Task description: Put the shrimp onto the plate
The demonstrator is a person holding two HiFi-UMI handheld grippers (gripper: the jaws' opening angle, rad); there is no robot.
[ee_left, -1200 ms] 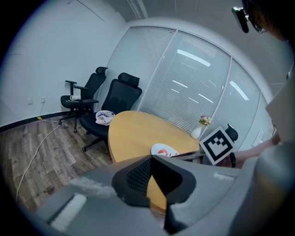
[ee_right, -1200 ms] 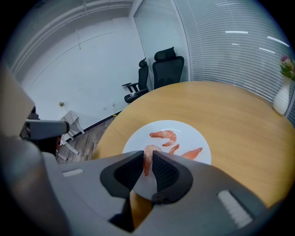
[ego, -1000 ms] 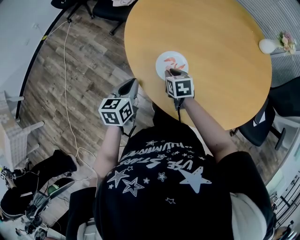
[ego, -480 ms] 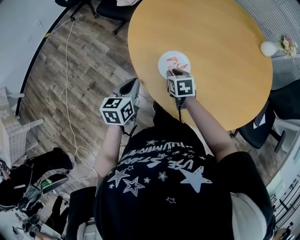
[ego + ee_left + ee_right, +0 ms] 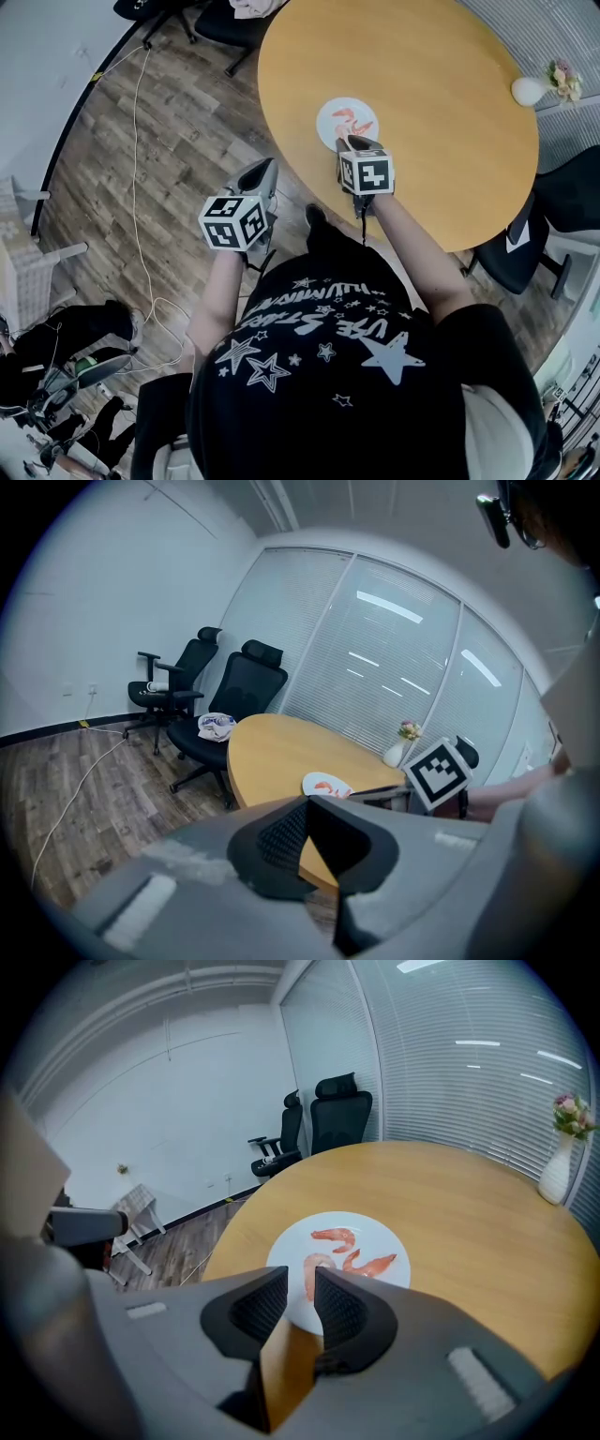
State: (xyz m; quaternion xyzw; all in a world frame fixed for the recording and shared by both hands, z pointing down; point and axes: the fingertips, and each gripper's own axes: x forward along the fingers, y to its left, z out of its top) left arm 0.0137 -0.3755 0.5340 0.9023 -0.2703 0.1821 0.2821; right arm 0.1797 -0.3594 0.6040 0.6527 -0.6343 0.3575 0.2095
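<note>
A white plate (image 5: 375,1237) lies on the round wooden table (image 5: 469,1232) with three pink shrimp (image 5: 333,1235) on it. In the head view the plate (image 5: 332,109) sits near the table's near edge. My right gripper (image 5: 301,1279) hovers just short of the plate's near rim, its jaws a narrow gap apart with nothing between them. From above, the right gripper (image 5: 353,142) points at the plate. My left gripper (image 5: 262,169) hangs off the table's left edge over the floor. Its jaws meet at the tips, holding nothing (image 5: 307,803).
A small white vase with flowers (image 5: 530,91) stands at the table's far right edge. Black office chairs (image 5: 239,696) stand beyond the table, one with a cloth (image 5: 217,726) on its seat. A cable (image 5: 136,187) runs over the wooden floor at left.
Almost nothing: the head view has drifted slightly. Both grippers stay where they were, and the shrimp rest on the plate throughout.
</note>
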